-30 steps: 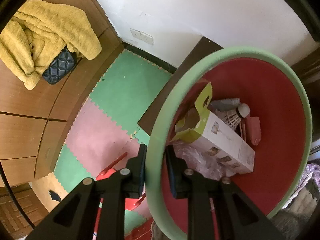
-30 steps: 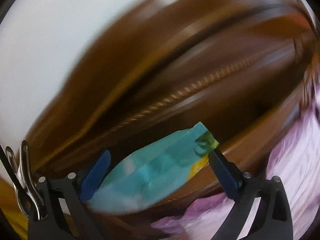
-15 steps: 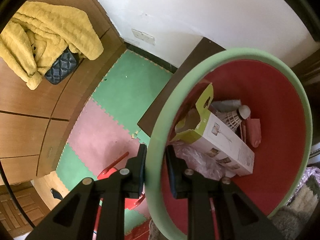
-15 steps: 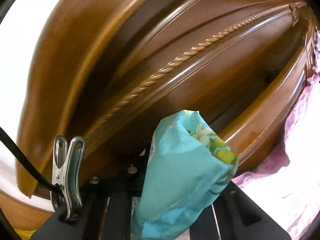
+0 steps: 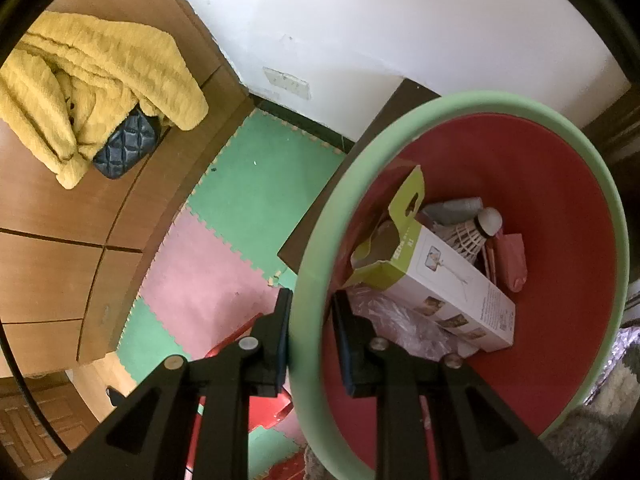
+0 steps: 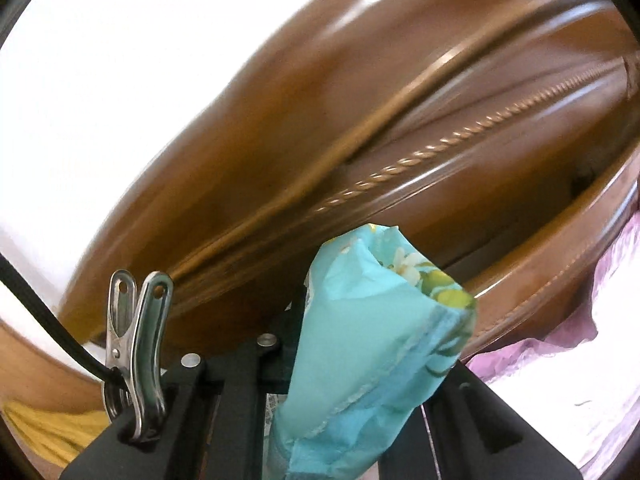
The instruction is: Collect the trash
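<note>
My left gripper (image 5: 310, 320) is shut on the green rim (image 5: 316, 240) of a red trash bin, one finger outside and one inside. The bin holds a white and lime carton (image 5: 436, 280), a shuttlecock (image 5: 476, 232), a red wrapper (image 5: 514, 260) and crumpled clear plastic (image 5: 396, 316). In the right wrist view my right gripper (image 6: 316, 320) is shut on a crumpled turquoise wrapper (image 6: 368, 344) with a flower print. The wrapper sticks up out of the jaws and hides the fingertips.
A carved brown wooden headboard (image 6: 360, 120) fills the right wrist view, with pink bedding (image 6: 580, 360) at the right. Under the bin lie green and pink foam floor mats (image 5: 240, 220), a wooden cabinet (image 5: 60, 240) with a yellow towel (image 5: 92, 80) and dark quilted bag (image 5: 126, 144), and a red object (image 5: 264, 400).
The right gripper closed on the turquoise wrapper, which went from lying flat between open fingers to standing up crumpled in the jaws, and the headboard has shifted in view. The left gripper and bin stayed put.
</note>
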{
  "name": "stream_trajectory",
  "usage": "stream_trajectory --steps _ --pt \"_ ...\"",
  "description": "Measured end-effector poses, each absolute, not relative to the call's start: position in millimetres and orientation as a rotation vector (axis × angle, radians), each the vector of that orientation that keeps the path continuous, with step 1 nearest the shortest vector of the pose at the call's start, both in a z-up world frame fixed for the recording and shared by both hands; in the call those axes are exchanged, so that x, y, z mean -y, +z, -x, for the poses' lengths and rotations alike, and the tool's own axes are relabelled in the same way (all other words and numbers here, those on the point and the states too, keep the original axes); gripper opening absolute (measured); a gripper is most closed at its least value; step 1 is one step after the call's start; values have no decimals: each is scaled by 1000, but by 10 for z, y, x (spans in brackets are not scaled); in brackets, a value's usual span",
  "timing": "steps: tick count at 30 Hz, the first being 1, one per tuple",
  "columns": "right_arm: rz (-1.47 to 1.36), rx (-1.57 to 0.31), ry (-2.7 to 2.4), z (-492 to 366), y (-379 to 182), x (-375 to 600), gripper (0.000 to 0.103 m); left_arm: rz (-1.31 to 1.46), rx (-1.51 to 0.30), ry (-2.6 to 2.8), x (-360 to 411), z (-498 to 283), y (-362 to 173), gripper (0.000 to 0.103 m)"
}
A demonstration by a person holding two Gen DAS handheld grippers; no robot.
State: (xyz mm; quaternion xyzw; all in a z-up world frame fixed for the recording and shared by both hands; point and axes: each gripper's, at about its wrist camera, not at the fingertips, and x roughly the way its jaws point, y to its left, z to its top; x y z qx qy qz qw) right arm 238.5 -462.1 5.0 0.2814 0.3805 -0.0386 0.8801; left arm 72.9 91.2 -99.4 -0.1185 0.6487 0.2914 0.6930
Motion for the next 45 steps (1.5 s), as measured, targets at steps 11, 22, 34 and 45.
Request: stream_trajectory --steps 11,22,34,45 --pt "-389 -810 -22 -2560 216 3928 13 299 -1441 629 -925 -660 -996 20" --pt "-259 -832 14 -2736 281 3395 14 333 -1433 596 -892 -527 -1018 18" --pt "-165 -797 86 -2524 171 2983 14 346 -1422 546 -922 -484 -990 17" --pt "4 -778 269 -2342 101 2452 11 375 -1387 540 -956 -454 -972 16"
